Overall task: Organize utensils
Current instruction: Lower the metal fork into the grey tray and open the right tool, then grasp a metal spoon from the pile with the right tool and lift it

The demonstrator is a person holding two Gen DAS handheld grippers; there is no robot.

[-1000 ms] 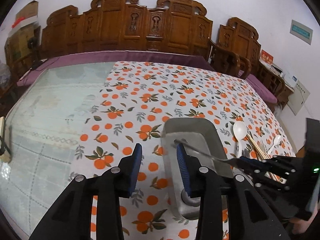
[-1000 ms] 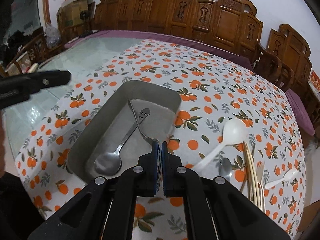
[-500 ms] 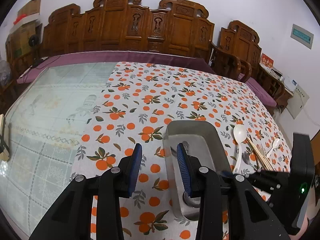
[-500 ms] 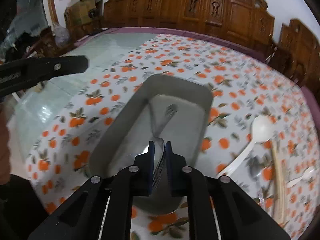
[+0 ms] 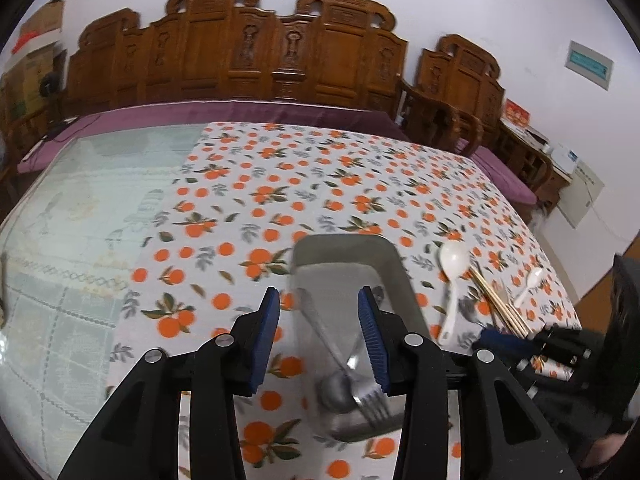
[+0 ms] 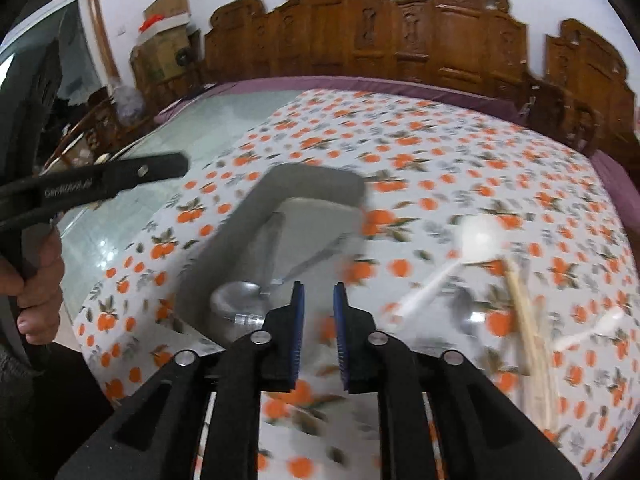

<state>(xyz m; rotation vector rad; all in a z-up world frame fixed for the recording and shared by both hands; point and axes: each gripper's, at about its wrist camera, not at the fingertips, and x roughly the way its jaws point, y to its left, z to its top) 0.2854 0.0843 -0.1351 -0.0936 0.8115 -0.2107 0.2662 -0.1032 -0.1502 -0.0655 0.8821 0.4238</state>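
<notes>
A grey metal tray sits on the orange-print tablecloth; it also shows in the right wrist view. In it lie a metal spoon and a metal fork. My left gripper is open and empty above the tray's left rim. My right gripper is open and empty, just right of the tray's near end; it shows in the left wrist view. To the right lie a large white spoon, wooden chopsticks, a small white spoon and another metal utensil.
The tablecloth covers the right part of a glass-topped table. Carved wooden chairs stand along the far side. The table's near edge is close under both grippers. The person's hand holds the left gripper's handle.
My right gripper has opened and let the fork go; the fork now lies in the tray beside the spoon. The right gripper has drawn back toward the right of the tray.
</notes>
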